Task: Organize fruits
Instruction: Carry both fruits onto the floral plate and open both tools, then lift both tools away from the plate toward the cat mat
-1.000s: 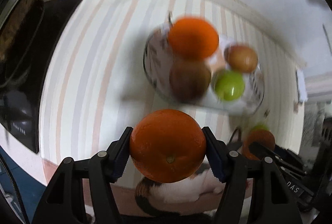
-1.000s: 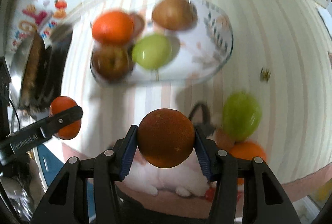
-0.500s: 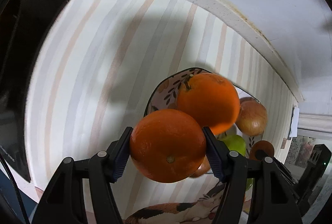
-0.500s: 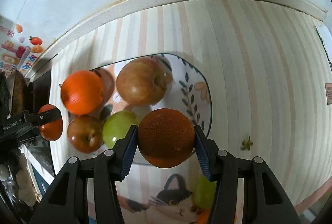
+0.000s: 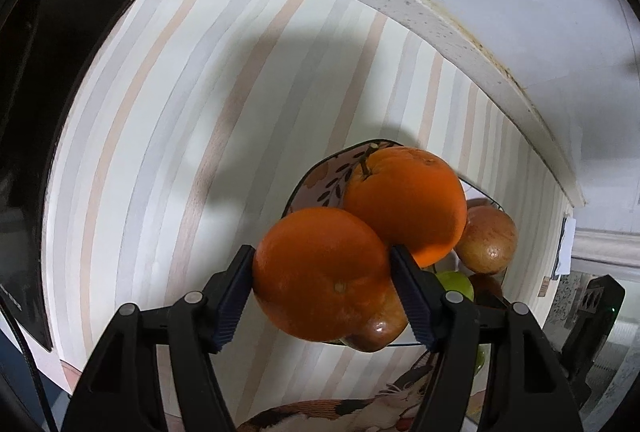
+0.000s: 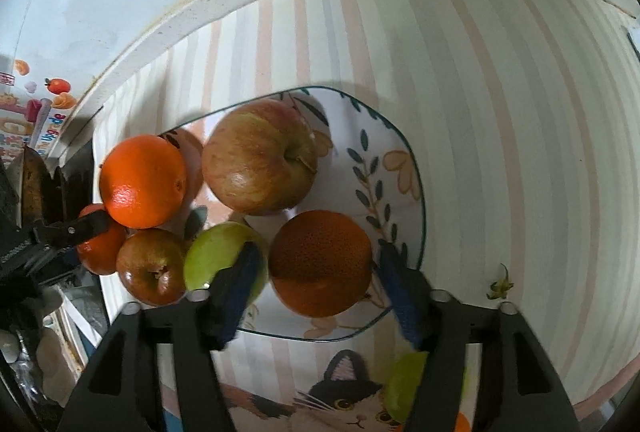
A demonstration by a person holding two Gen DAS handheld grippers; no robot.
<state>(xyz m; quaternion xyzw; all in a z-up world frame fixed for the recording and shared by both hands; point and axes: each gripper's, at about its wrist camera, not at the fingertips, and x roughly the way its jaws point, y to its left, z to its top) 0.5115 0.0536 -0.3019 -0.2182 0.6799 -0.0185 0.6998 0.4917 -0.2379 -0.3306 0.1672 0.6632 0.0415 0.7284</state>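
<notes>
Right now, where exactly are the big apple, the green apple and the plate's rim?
big apple (image 6: pixel 259 157), right wrist view, on its reddish-yellow top beside the stem dimple.
green apple (image 6: pixel 212 256), right wrist view, on its visible left half.
plate (image 6: pixel 416 168), right wrist view, on the dark-edged right rim.

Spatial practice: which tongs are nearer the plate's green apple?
Right tongs, opening around a dark orange, beside the green apple; left tongs hold an orange beyond the dark-red apple.

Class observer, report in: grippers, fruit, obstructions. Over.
Left gripper opening, orange between pads. Right gripper opening, dark orange released onto plate. Plate crowded; green apple beside right finger.
</notes>
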